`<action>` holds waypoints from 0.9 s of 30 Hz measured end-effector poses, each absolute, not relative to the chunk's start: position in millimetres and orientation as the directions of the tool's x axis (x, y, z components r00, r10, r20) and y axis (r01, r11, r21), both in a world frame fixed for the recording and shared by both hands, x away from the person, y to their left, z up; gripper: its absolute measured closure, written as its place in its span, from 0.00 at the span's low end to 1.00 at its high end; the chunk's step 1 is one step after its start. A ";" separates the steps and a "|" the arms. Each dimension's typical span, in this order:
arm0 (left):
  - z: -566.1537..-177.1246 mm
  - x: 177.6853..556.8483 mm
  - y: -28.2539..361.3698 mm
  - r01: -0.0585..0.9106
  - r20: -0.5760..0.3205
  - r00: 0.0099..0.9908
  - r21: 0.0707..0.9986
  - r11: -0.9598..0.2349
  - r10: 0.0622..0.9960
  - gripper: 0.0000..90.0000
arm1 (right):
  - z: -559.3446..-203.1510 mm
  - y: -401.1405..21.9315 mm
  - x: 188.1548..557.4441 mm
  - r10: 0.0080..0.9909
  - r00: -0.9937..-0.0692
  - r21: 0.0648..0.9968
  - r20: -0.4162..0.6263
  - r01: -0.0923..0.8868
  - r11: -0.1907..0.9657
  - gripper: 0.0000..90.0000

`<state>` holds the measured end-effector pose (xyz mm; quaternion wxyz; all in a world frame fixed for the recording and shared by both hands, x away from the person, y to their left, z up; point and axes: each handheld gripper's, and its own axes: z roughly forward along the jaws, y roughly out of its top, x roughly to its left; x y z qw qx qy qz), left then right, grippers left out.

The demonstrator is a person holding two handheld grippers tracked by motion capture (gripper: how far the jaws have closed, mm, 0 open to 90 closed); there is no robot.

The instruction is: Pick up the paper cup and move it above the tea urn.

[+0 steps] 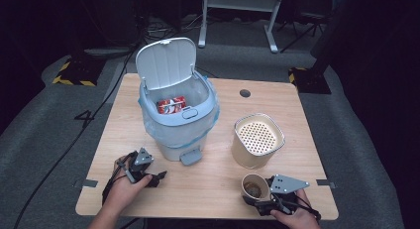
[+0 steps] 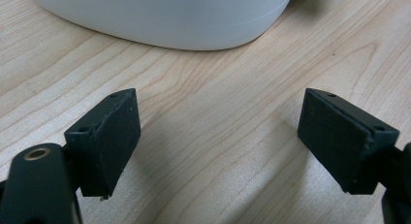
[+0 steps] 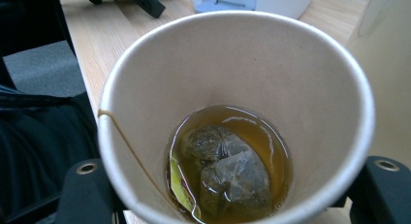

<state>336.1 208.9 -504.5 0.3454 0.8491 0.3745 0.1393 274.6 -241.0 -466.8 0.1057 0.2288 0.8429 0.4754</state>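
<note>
Right gripper (image 1: 258, 195) has its jaws clamped on the cup (image 3: 232, 117) at the table's (image 1: 208, 189) near edge, beside the strainer (image 1: 257, 140). The cup stands upright, mouth up, with tea and a bag (image 3: 228, 175) inside, so squeezing too hard or tipping could slosh it. Left gripper (image 2: 218, 141) sits with jaws apart, empty, by the bin (image 1: 178, 110).

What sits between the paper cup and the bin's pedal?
Nothing: only bare table runs from the cup to the pedal, seen in the high view.
</note>
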 end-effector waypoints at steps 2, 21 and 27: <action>-504.5 336.0 208.9 0.540 -0.022 0.680 0.691 -0.481 0.733 0.18 | -461.3 -242.0 277.0 0.481 -0.876 0.851 0.045 0.286 0.441 0.35; -504.5 336.3 209.1 0.541 -0.024 0.680 0.691 -0.480 0.733 0.17 | -390.5 -256.2 307.2 0.447 -0.892 0.869 0.067 0.273 0.413 0.35; -504.6 336.6 208.9 0.542 -0.026 0.681 0.690 -0.480 0.732 0.17 | -369.8 -257.7 318.7 0.456 -0.889 0.879 0.051 0.256 0.401 0.35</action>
